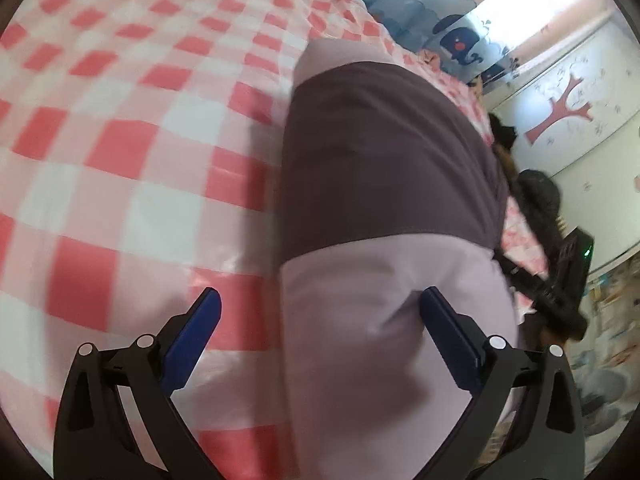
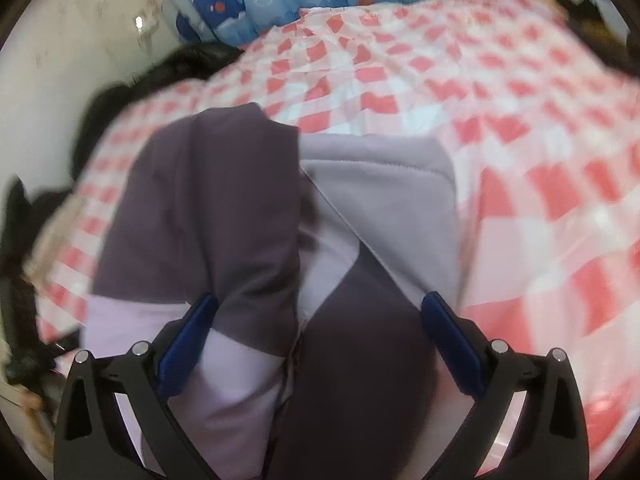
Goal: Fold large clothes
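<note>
A large garment (image 1: 384, 184) in dark purple and pale lilac lies folded into a long strip on a bed with a red-and-white checked cover (image 1: 120, 152). My left gripper (image 1: 320, 300) is open above the garment's lilac end; its right finger is over the cloth, its left finger over the cover. In the right wrist view the same garment (image 2: 248, 208) shows a dark purple folded sleeve, a grey-lilac hood and a zipper line. My right gripper (image 2: 320, 304) is open just above the garment, with both fingers spread wide over it and nothing held between them.
Blue whale-print curtains (image 2: 260, 0) hang beyond the bed. The other handheld gripper (image 1: 560, 256), black, shows at the right in the left wrist view, before a white wardrobe with a red tree decal (image 1: 560, 112). Dark items (image 2: 120, 80) lie at the bed's left edge.
</note>
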Tool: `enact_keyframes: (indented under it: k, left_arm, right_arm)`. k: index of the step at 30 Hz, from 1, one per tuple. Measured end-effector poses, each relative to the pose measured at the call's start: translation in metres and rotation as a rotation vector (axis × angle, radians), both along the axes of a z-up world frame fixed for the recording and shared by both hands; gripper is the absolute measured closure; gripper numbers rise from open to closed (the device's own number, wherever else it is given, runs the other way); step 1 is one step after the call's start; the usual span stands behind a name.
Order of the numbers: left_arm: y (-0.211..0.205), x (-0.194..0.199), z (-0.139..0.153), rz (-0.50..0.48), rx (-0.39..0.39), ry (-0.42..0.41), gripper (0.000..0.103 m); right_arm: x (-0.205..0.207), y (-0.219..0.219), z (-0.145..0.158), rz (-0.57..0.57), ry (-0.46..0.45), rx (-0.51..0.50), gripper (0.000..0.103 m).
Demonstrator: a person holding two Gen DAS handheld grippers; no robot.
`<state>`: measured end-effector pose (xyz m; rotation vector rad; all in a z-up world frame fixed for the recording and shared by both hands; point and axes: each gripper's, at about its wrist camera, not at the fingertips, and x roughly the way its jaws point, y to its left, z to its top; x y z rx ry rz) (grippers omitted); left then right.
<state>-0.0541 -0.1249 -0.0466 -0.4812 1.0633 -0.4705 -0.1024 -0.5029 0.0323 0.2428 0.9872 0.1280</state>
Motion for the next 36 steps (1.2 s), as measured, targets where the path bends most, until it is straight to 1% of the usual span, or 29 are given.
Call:
enact_keyframes:
  k: [1,2,3,4,5,7,8,10,13,14,15,17,18,19,20,21,22,23,24,25,26,28,29,31,32,33,34,35,36]
  left_arm:
    - [-0.005,0.007,-0.006,-0.023,-0.044,0.033,0.007]
    - [-0.010,0.014,-0.014,-0.048,-0.096,0.074,0.007]
    - [-0.014,0.020,-0.018,-0.068,-0.133,0.100,0.007]
    - [-0.020,0.026,-0.024,-0.093,-0.167,0.129,0.006]
    - [-0.027,0.031,-0.026,-0.103,-0.162,0.131,0.006]
    - [-0.044,0.032,-0.018,-0.131,-0.095,0.096,0.006]
    - [-0.049,0.031,-0.013,-0.138,-0.073,0.077,0.006]
    - [-0.059,0.025,0.001,-0.163,-0.011,0.006,0.007]
    - [-0.062,0.009,0.022,-0.174,0.055,-0.094,0.009]
    - [-0.060,0.005,0.031,-0.174,0.069,-0.119,0.009]
    - [-0.054,-0.003,0.044,-0.163,0.106,-0.166,0.009]
    - [-0.041,-0.012,0.064,-0.140,0.149,-0.215,0.009]
    - [-0.029,-0.016,0.072,-0.120,0.187,-0.232,0.009]
    - [-0.021,-0.018,0.077,-0.111,0.206,-0.223,0.009]
    - [-0.009,-0.011,0.070,-0.099,0.225,-0.167,0.009]
    - [0.001,-0.002,0.061,-0.089,0.210,-0.105,0.009]
    - [0.013,0.007,0.050,-0.072,0.180,-0.051,0.009]
    - [0.021,0.014,0.038,-0.054,0.165,-0.012,0.009]
    - [0.024,0.017,0.033,-0.044,0.174,-0.005,0.009]
    - [0.025,0.014,0.031,-0.039,0.185,-0.013,0.008]
    - [0.024,0.015,0.030,-0.038,0.200,-0.034,0.008]
    - [0.016,0.014,0.031,-0.046,0.232,-0.063,0.007]
    - [0.011,0.014,0.031,-0.051,0.256,-0.070,0.007]
    - [0.002,0.014,0.033,-0.060,0.276,-0.074,0.007]
    - [0.003,0.011,0.032,-0.063,0.278,-0.073,0.007]
    - [0.004,0.012,0.033,-0.073,0.271,-0.063,0.007]
    - [0.011,0.011,0.033,-0.079,0.257,-0.050,0.007]
    - [0.013,0.013,0.032,-0.085,0.237,-0.032,0.007]
    - [0.019,0.017,0.030,-0.093,0.202,0.001,0.007]
  right_arm:
    - [-0.001,0.002,0.001,-0.007,-0.006,-0.033,0.007]
    - [-0.002,0.002,-0.001,-0.014,-0.009,-0.039,0.007]
    - [-0.003,0.001,-0.005,-0.028,-0.010,-0.023,0.007]
    - [-0.003,-0.004,-0.013,-0.046,-0.012,0.022,0.006]
    - [-0.004,-0.009,-0.020,-0.058,-0.015,0.060,0.006]
    - [-0.007,-0.024,-0.038,-0.098,-0.023,0.209,0.006]
    - [-0.009,-0.029,-0.043,-0.113,-0.034,0.248,0.006]
    - [-0.013,-0.032,-0.046,-0.134,-0.056,0.294,0.005]
    - [-0.018,-0.031,-0.045,-0.152,-0.093,0.361,0.005]
    - [-0.020,-0.029,-0.043,-0.152,-0.106,0.381,0.005]
    - [-0.021,-0.024,-0.041,-0.146,-0.120,0.405,0.005]
    - [-0.019,-0.009,-0.040,-0.111,-0.147,0.481,0.005]
    - [-0.017,-0.002,-0.041,-0.092,-0.156,0.512,0.005]
    - [-0.014,0.007,-0.043,-0.068,-0.159,0.546,0.005]
    - [-0.004,0.024,-0.049,-0.026,-0.129,0.559,0.005]
    - [0.003,0.033,-0.050,0.000,-0.099,0.543,0.005]
    - [0.015,0.045,-0.050,0.038,-0.044,0.499,0.005]
    - [0.020,0.049,-0.046,0.052,-0.022,0.467,0.005]
    - [0.025,0.049,-0.037,0.065,-0.001,0.444,0.005]
    - [0.024,0.048,-0.031,0.067,0.000,0.445,0.005]
    - [0.023,0.044,-0.016,0.062,-0.019,0.429,0.005]
    - [0.020,0.036,0.017,0.044,-0.103,0.362,0.005]
    - [0.021,0.035,0.027,0.043,-0.126,0.333,0.005]
    - [0.032,0.044,0.039,0.051,-0.117,0.231,0.005]
    - [0.040,0.053,0.034,0.067,-0.080,0.177,0.005]
    - [0.052,0.068,0.019,0.090,0.020,0.055,0.005]
    - [0.060,0.080,-0.001,0.143,0.095,-0.020,0.005]
    - [0.063,0.077,-0.012,0.149,0.116,0.016,0.005]
    - [0.060,0.064,-0.017,0.110,0.149,0.118,0.005]
